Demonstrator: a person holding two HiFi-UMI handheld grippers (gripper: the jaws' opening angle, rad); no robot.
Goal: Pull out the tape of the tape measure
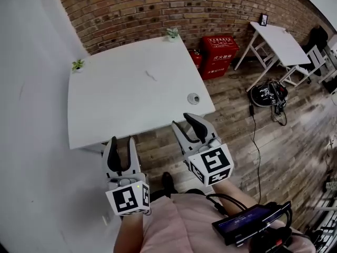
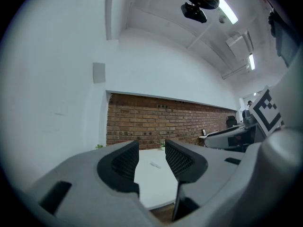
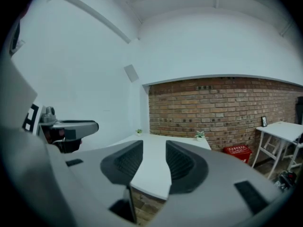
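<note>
Left tool (image 1: 121, 140), right tool (image 1: 180, 119): jaws apart, empty, near white table (image 1: 131, 96)

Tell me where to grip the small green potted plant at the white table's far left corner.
The small green potted plant stands upright beside the white wall. Grip its pot, probably, under the soft leaves, coming level from the near side of the white table.

We see white table (image 1: 131, 83), small plant (image 1: 78, 64) far-left corner, second plant (image 1: 172, 33) far-right, red boxes (image 1: 218, 51) against brick wall (image 1: 131, 4), folding table (image 1: 281, 44) beyond.
</note>
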